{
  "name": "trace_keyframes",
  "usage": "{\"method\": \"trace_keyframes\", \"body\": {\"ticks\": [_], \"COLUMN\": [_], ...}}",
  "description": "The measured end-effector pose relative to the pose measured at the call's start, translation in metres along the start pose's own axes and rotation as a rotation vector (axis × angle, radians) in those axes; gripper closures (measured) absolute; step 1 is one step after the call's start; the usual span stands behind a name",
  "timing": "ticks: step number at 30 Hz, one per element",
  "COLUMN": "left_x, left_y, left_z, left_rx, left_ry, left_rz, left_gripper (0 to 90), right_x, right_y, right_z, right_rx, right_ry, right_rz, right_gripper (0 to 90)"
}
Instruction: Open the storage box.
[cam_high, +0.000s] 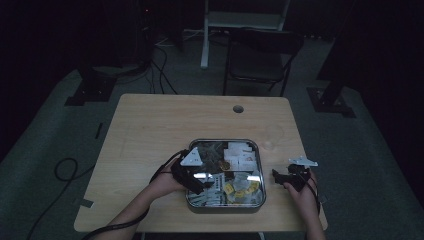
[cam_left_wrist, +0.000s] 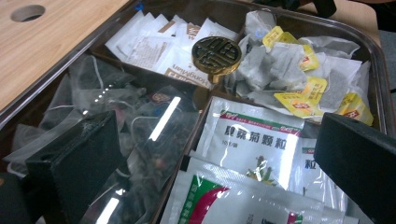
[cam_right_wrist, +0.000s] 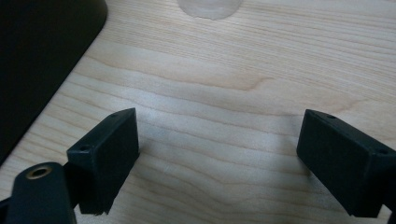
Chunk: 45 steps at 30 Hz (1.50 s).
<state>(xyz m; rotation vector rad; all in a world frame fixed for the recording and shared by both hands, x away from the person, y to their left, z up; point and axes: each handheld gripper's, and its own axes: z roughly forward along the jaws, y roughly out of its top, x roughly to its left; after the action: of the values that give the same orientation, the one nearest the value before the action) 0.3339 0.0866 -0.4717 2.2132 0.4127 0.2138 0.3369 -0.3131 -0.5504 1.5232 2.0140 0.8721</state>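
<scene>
**Dim room, wooden bench, and a compartmented tea box under the left gripper**

Dark surroundings frame a pale wooden bench (cam_high: 150, 130) with a round cable hole (cam_high: 238, 108) near its far edge; a folding chair (cam_high: 260, 55) stands on the floor beyond it. On the near right part of the bench sits a square box (cam_high: 224, 142) with rounded corners and a clear cover, its interior divided into four compartments around a central brass knob (cam_left_wrist: 216, 53).

Left gripper (cam_high: 197, 181): held over the near left part of the box, fingers (cam_left_wrist: 84, 163) spread wide apart and holding nothing. In the left gripper view they frame the near compartments. One holds loose tea bags (cam_left_wrist: 135, 135) in clear wrappers; beside it lie flat white sachets (cam_left_wrist: 252, 144) printed in green and red. The far compartments hold white paper sachets (cam_left_wrist: 154, 42) and tea bags with yellow tags (cam_left_wrist: 299, 70).

Right gripper (cam_high: 286, 176): held over bare bench just to the right of the box and apart from it. Its fingers (cam_right_wrist: 107, 154) are likewise spread wide, with only wood grain between them. A dark rounded edge, seemingly the box corner (cam_right_wrist: 42, 56), fills the upper left of the right gripper view.
</scene>
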Motion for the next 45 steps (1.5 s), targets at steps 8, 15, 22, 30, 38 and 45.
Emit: {"method": "trace_keyframes", "body": {"ticks": [8, 15, 22, 30, 38, 45], "left_x": [0.000, 0.000, -0.001, -0.002, -0.001, -0.002], "left_y": [0.009, 0.015, 0.020, 0.028, 0.031, 0.036], "left_z": [0.009, 0.015, 0.023, 0.030, 0.039, 0.045], "left_rx": [0.005, 0.011, 0.001, 0.009, 0.036, 0.043], "left_ry": [-0.023, -0.025, -0.018, -0.004, 0.000, -0.002], "left_rz": [0.005, 0.005, 0.001, 0.001, -0.006, -0.009], "left_gripper": [4.3, 4.3, 8.8, 22.1, 25.1, 36.3], "right_x": [0.000, 0.000, 0.000, 0.000, 0.000, 0.000], "right_y": [0.000, 0.000, 0.000, 0.000, 0.000, 0.000], "right_z": [0.000, 0.000, 0.000, 0.000, 0.000, 0.000], "right_rx": [0.000, 0.000, 0.000, 0.000, 0.000, 0.000], "right_ry": [0.000, 0.000, 0.000, 0.000, 0.000, 0.000], "right_rz": [0.000, 0.000, 0.000, 0.000, 0.000, 0.000], "right_gripper": [12.3, 12.3, 12.3, 12.3, 12.3, 12.3]}}
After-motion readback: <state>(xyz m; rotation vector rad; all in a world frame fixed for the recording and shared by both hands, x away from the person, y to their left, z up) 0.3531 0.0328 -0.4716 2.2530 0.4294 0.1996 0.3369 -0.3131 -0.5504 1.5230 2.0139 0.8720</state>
